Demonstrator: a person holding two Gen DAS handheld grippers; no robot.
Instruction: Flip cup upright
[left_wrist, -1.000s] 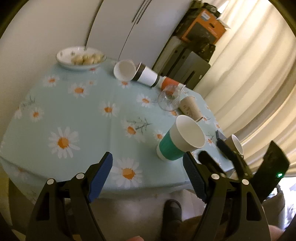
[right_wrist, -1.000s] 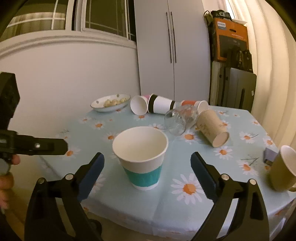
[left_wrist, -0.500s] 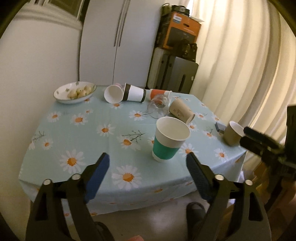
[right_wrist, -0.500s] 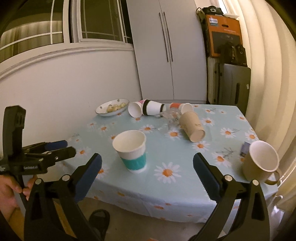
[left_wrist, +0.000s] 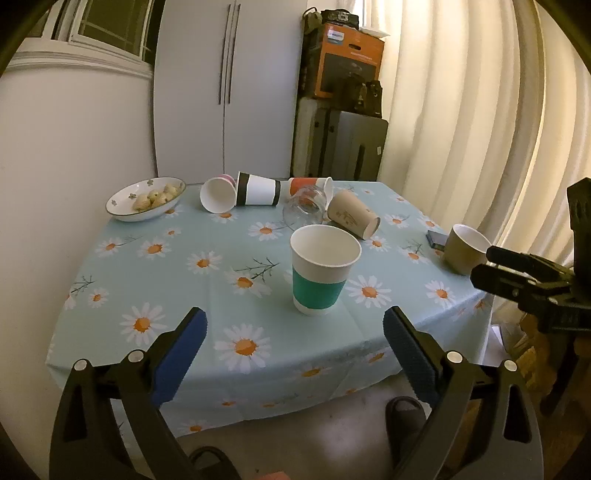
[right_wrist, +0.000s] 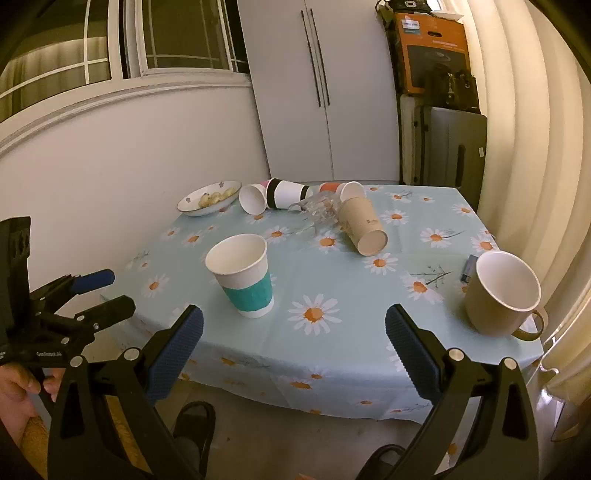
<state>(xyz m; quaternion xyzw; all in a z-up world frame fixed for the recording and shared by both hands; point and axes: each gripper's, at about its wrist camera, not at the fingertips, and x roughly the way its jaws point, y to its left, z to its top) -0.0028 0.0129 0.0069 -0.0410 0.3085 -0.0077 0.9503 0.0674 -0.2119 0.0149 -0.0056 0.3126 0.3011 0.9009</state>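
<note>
A white paper cup with a teal band (left_wrist: 320, 269) stands upright near the front of the daisy tablecloth table (left_wrist: 177, 280); it also shows in the right wrist view (right_wrist: 245, 278). My left gripper (left_wrist: 293, 356) is open and empty, held off the table's front edge, short of the cup. My right gripper (right_wrist: 293, 352) is open and empty, also off the front edge, to the right of the cup. A tan mug (right_wrist: 502, 295) stands upright at the right edge. A tan paper cup (right_wrist: 364, 227) lies on its side.
At the back lie a clear glass (left_wrist: 304, 205), a white cup (left_wrist: 218, 194), a black-and-white cup (left_wrist: 258, 190) and an orange cup (left_wrist: 308, 184). A bowl of food (left_wrist: 146, 199) sits at the back left. A small dark object (right_wrist: 469, 269) lies by the mug.
Both grippers have pulled back and away from the table. The teal-banded cup stands apart from both, farther off than before.
</note>
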